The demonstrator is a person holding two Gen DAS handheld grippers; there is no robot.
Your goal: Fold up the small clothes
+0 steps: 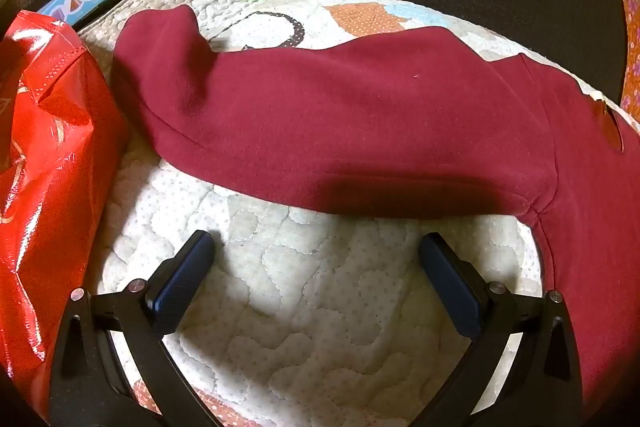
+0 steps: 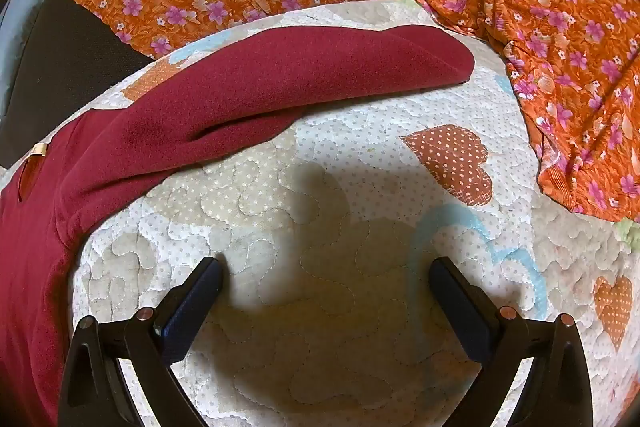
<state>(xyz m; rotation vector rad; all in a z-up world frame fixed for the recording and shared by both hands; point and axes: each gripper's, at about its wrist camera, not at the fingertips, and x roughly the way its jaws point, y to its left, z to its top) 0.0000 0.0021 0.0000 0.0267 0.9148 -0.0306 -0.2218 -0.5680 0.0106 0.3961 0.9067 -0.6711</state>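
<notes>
1. Dark red garment lies spread flat on the quilted mat, both sleeves out to the sides; looks like a long-sleeved top w/ a small tag near the neck. Left wrist view shows one sleeve reaching toward the red bag; right wrist view shows the other sleeve stretching toward the orange floral cloth.
2. Left gripper: fingers wide apart, nothing between them, hovering over bare mat just short of the sleeve's near edge. Not touching fabric.
3. Right gripper: same, fingers spread wide, empty, over bare mat; sleeve is near but apart from the tips.
4. My read: fold not started yet; prob. next is pinching each sleeve and bringing it in over the body.
5. Risks:
   - Fleece-like fabric is thick and soft, so a shallow pinch may slip off, or pads may grab the mat along w/ the sleeve.
   - Right sleeve looks doubled/creased lengthwise, so grabbing one layer only could leave it twisted after the fold.
   - Left sleeve end sits just beside the red bag; lifting there could snag or nudge it.
   - Right sleeve tip lies near the floral cloth edge; a pinch too far out might catch that too.
   - Uneven pulls btw. the two hands would drag the body off-centre.
</notes>
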